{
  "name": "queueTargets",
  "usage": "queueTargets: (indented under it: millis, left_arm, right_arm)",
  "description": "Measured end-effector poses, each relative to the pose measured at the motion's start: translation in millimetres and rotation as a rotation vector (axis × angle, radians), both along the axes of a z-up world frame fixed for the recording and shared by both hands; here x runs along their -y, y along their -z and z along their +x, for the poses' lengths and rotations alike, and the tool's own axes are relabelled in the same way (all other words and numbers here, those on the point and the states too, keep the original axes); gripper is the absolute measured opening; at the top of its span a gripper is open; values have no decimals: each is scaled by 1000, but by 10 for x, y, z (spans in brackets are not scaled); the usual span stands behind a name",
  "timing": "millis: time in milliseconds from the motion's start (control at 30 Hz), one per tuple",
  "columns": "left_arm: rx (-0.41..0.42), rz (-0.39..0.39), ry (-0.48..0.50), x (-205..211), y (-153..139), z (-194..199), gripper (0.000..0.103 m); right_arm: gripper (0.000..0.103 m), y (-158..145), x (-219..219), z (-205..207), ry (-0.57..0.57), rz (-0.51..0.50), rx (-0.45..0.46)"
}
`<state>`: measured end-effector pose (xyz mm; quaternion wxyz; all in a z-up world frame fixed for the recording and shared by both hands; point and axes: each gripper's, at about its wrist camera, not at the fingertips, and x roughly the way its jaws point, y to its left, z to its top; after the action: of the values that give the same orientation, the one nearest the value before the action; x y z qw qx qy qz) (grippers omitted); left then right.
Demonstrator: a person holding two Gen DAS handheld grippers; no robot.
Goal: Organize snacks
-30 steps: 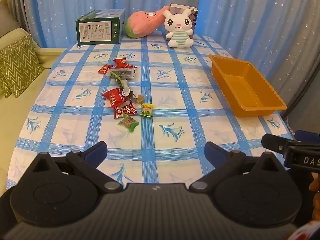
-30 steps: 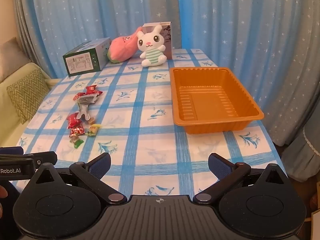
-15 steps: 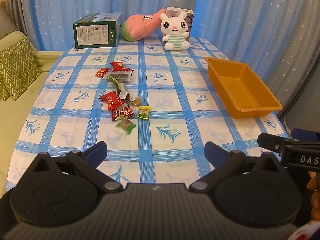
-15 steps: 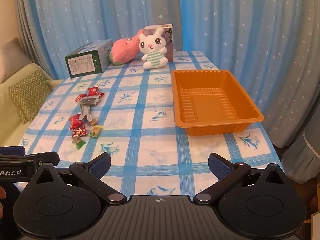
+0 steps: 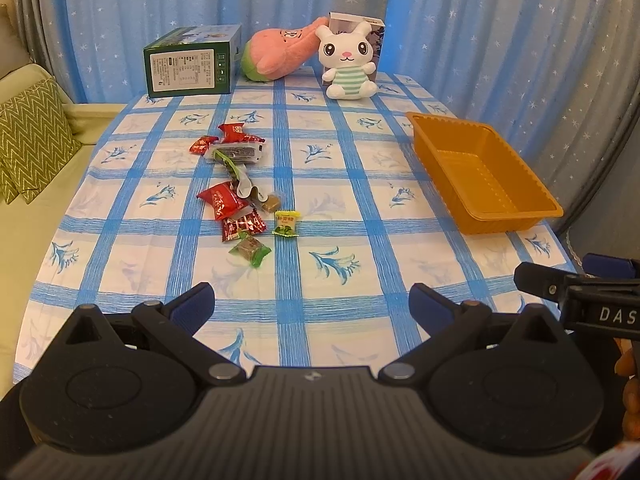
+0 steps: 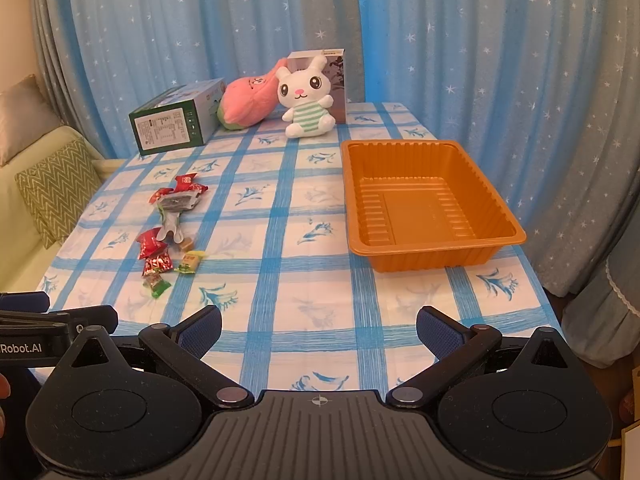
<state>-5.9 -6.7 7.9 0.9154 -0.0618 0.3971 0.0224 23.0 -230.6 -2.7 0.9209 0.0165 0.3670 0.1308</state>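
Note:
Several wrapped snacks lie in a loose line on the checked tablecloth: red packets (image 5: 222, 199), a dark packet (image 5: 237, 153), a yellow-green candy (image 5: 286, 223) and a green candy (image 5: 250, 250). The same snacks (image 6: 158, 258) show left of centre in the right wrist view. An empty orange tray (image 5: 484, 174) (image 6: 424, 204) sits on the right side of the table. My left gripper (image 5: 312, 304) hangs open over the near edge, short of the snacks. My right gripper (image 6: 320, 328) is open too, in front of the tray, holding nothing.
A green box (image 5: 192, 65), a pink plush (image 5: 280, 56), a white rabbit plush (image 5: 349, 66) and a dark carton stand at the table's far end before blue curtains. A sofa with a zigzag cushion (image 5: 30, 140) is on the left. Each gripper shows at the other view's edge.
Both views have pulled back and risen slightly, so the table looks a little farther. Snacks and tray lie where they were. Both grippers stay open.

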Motion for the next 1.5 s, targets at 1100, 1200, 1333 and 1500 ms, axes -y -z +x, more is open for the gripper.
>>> queueTargets:
  millis: [1100,1200,1333,1500]
  left_arm:
    - [-1,1,1,23,-10,2,102]
    - [-2,1,1,30,-12,1,102]
    - [-1,1,2,34,-9,3,102]
    - [-1,0,1,34,-7,3,103]
  right_arm:
    - [103,-2,-7,-6,1,-3,0]
    - [103,1,-4,-9,0,-2,-1]
    - [103,3,3,-15,1,-2,-2]
    - [103,10,2,-15,0,-3,-2]
